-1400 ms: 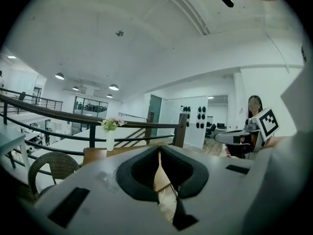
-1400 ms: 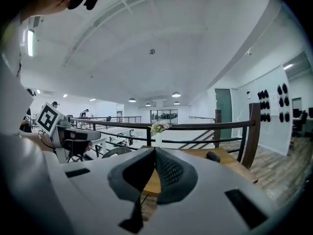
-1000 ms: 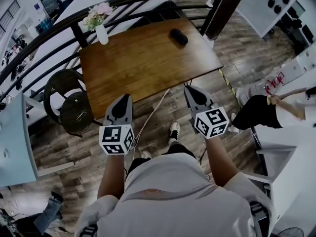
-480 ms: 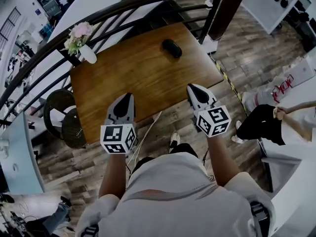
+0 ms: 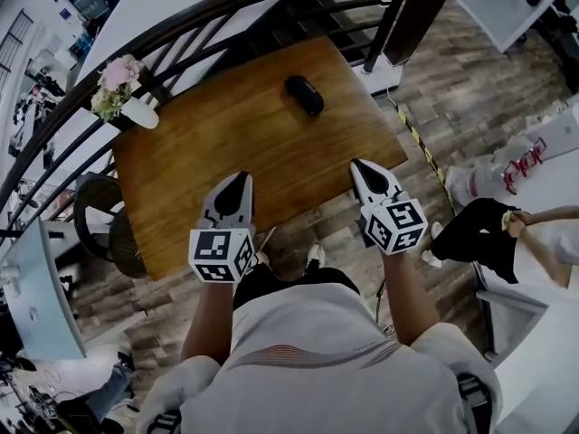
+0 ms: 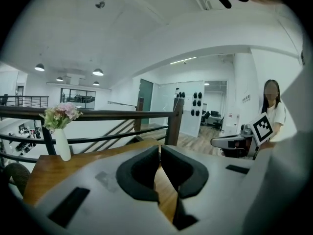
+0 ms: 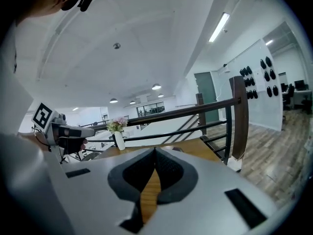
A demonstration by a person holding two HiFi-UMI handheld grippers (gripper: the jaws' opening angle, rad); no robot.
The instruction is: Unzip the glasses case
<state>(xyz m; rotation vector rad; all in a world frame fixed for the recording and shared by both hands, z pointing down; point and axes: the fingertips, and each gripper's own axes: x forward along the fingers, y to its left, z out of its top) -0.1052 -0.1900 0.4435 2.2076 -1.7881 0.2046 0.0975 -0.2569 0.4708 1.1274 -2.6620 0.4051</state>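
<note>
The black glasses case (image 5: pixel 304 94) lies zipped on the far right part of the wooden table (image 5: pixel 190 152). My left gripper (image 5: pixel 237 181) and right gripper (image 5: pixel 359 165) hover side by side over the table's near edge, well short of the case. Both are shut with nothing between the jaws. In the left gripper view the left gripper (image 6: pixel 159 149) has its dark pads pressed together over the tabletop (image 6: pixel 41 170), and the case does not show there. In the right gripper view the right gripper (image 7: pixel 154 151) points along the table towards the railing.
A white vase of pink flowers (image 5: pixel 122 98) stands at the table's far left corner. A dark railing (image 5: pixel 226 7) curves behind the table. A black chair (image 5: pixel 99 220) sits to the left. A seated person (image 5: pixel 507 229) is off to the right.
The person has stepped towards the table. Both grippers, earlier over the floor, now reach over the table's near edge. Their jaws stayed shut.
</note>
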